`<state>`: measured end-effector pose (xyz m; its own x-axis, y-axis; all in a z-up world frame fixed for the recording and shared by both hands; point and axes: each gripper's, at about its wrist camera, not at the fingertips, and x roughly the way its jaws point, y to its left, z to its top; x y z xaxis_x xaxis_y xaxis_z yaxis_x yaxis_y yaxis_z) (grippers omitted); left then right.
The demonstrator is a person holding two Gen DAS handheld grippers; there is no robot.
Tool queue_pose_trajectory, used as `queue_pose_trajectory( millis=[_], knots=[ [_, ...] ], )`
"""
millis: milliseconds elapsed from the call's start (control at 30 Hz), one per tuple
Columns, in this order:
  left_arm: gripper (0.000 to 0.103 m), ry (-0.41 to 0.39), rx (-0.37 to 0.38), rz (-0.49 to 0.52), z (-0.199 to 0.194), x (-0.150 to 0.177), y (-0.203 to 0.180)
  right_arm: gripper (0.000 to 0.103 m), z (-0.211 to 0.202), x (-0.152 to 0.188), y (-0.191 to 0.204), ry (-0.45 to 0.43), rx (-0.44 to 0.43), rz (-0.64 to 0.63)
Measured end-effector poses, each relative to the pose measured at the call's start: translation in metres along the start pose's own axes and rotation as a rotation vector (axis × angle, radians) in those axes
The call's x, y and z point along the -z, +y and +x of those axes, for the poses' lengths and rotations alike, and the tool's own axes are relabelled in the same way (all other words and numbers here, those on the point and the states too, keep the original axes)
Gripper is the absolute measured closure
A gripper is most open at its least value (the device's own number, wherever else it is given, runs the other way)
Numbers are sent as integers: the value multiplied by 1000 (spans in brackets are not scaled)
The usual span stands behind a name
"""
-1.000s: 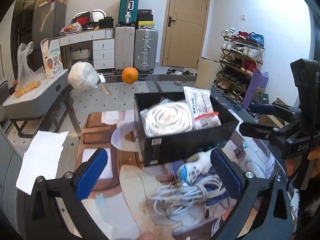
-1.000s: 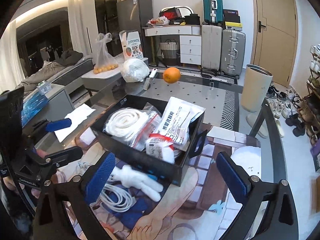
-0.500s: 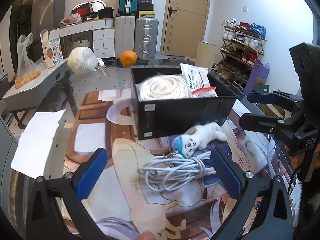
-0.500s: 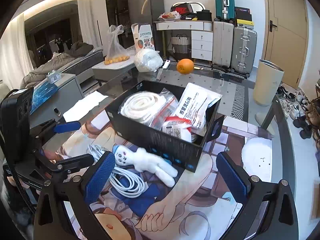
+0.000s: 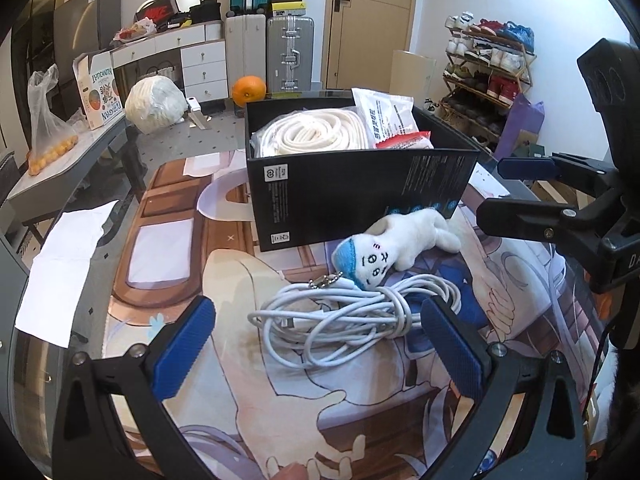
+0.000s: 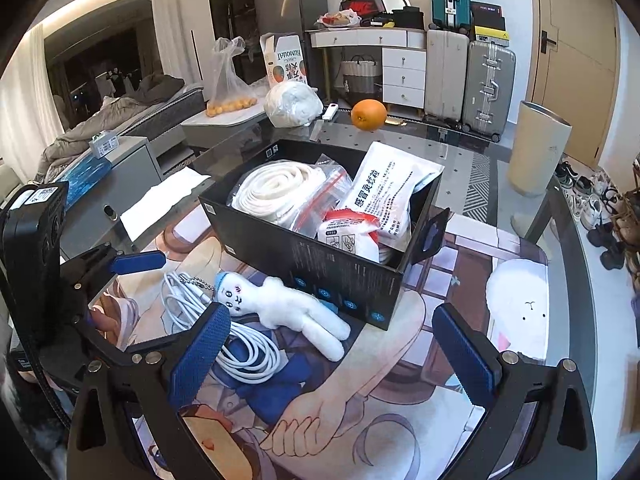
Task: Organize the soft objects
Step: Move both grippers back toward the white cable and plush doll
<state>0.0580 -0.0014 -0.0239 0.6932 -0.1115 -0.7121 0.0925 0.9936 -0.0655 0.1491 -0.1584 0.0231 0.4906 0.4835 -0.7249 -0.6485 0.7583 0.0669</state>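
A black box [image 5: 360, 192] [image 6: 320, 264] on the printed mat holds a coiled white rope in a bag [image 5: 312, 132] [image 6: 280, 192] and white packets [image 5: 384, 116] [image 6: 392, 188]. A white plush doll with a blue cap [image 5: 392, 244] [image 6: 280, 308] lies in front of the box beside a coil of white cable [image 5: 348, 316] [image 6: 224, 336]. My left gripper [image 5: 320, 352] is open and empty just before the cable. My right gripper [image 6: 332, 356] is open and empty near the doll's legs.
An orange [image 5: 249, 89] [image 6: 369, 114] and a white bundle in plastic [image 5: 154, 104] [image 6: 292, 104] sit at the table's far edge. White paper [image 5: 60, 268] lies left of the mat. A shoe rack [image 5: 488, 64] and suitcases [image 5: 284, 52] stand beyond.
Both grippers have pulled back and lowered from the box. The doll and cable now lie between and ahead of the fingers. Nothing was taken hold of.
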Motion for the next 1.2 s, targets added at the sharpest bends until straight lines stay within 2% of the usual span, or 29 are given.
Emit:
queue_pose_trajectory(
  millis=[267, 567, 900, 1000, 1133, 1200],
  knots=[
    [0, 53, -14, 21, 7, 3, 1, 1, 9, 3, 3, 21, 5, -10],
    [0, 63, -26, 12, 6, 5, 12, 1, 14, 6, 2, 36, 8, -10],
    [0, 66, -86, -31, -1, 12, 39, 1, 23, 9, 2, 66, -3, -13],
    [0, 60, -76, -63, -3, 13, 47, 1, 26, 10, 4, 77, -21, -13],
    [0, 55, -8, -77, -2, 12, 47, 1, 32, 11, 11, 86, -64, -21],
    [0, 54, 13, -74, -2, 10, 43, 5, 37, 12, 17, 93, -82, -38]
  ],
)
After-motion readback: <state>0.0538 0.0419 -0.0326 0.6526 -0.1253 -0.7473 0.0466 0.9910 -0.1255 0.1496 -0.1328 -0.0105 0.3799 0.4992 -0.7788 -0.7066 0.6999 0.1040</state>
